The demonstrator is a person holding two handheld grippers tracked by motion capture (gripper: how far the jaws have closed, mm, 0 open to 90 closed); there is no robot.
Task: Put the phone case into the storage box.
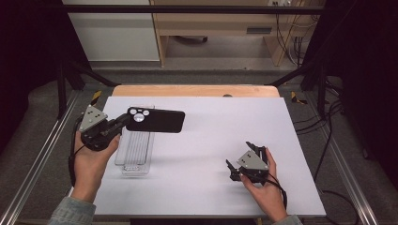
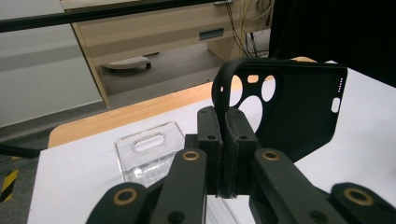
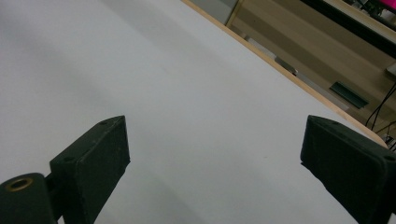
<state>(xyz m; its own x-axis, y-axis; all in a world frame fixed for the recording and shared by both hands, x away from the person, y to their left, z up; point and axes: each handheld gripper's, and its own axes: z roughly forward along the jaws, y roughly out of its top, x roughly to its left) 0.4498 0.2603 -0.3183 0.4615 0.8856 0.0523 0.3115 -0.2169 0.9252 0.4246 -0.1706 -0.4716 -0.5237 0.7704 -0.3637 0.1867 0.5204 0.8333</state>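
The right gripper (image 1: pixel 240 165) rests low over the white table sheet (image 1: pixel 211 154) near the front right, its jaws spread wide with nothing between them. In the right gripper view the matte black pads (image 3: pixel 93 158) frame bare sheet, which runs unobstructed to the far wooden table edge (image 3: pixel 261 56). The broad middle of the sheet lies open between the two grippers.

The left gripper (image 1: pixel 123 123) sits at the left side, its jaws clamped tight on the camera end of a black phone case (image 1: pixel 157 120). The case is held above the sheet, roughly level, its long side pointing right. In the left gripper view the case (image 2: pixel 299 112) is a thin, smooth, flexible-looking shell with rounded corners, round lens cut-outs and a small slot.

Just below and beside it lies a clear plastic tray (image 1: pixel 134 152), long, ribbed and rectangular, with a slotted handle (image 2: pixel 149 140) at its far end. The tray sits near the sheet's left edge.
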